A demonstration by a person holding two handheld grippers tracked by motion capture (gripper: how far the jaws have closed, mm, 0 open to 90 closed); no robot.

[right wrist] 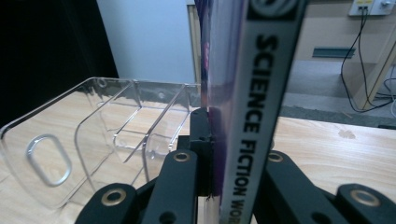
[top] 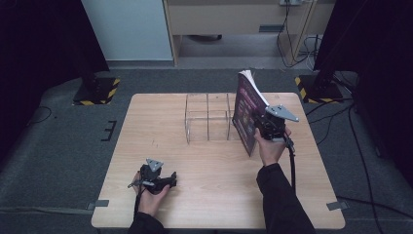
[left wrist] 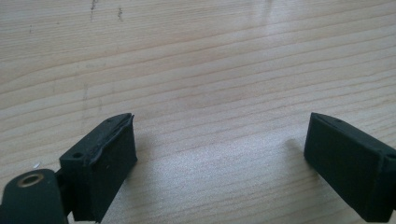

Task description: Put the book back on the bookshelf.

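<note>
R claw (top: 257,123) clamps book (top: 247,109) upright | beside clear organizer (top: 208,117)

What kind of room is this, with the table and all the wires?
Probably a lab or test room. A bare wooden table stands on grey carpet, hazard-striped stand bases flank it, and loose cables run along the floor behind. A hand-held right gripper clamps a book.

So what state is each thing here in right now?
Book: upright, clamped at its spine, beside the organizer.
Clear organizer: on the table, compartments empty.
Right gripper: shut on the book.
Left gripper: open, holding nothing, resting low over the table.
</note>
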